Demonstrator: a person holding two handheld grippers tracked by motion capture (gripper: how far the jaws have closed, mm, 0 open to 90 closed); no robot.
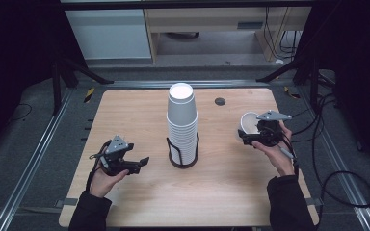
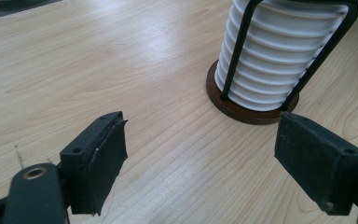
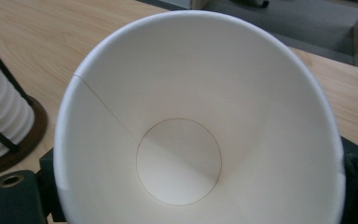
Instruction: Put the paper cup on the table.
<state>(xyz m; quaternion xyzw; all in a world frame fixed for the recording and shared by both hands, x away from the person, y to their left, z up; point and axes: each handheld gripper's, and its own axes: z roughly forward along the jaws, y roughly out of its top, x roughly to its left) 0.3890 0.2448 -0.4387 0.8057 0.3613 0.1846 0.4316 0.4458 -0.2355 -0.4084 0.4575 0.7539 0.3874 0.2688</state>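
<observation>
My right gripper (image 1: 259,136) grips 1 paper cup (image 3: 196,130) by its wall, held at the table's right side, mouth toward its camera. It's light and thin, probably easy to crush, so I squeeze gently. My left gripper (image 2: 200,154) gapes empty near the cup stack (image 1: 182,122) in its wire holder (image 1: 183,156), the obstacle between.

One cup stack (image 1: 182,122), one holder (image 1: 182,161), one loose cup (image 1: 248,123), two claws.
</observation>
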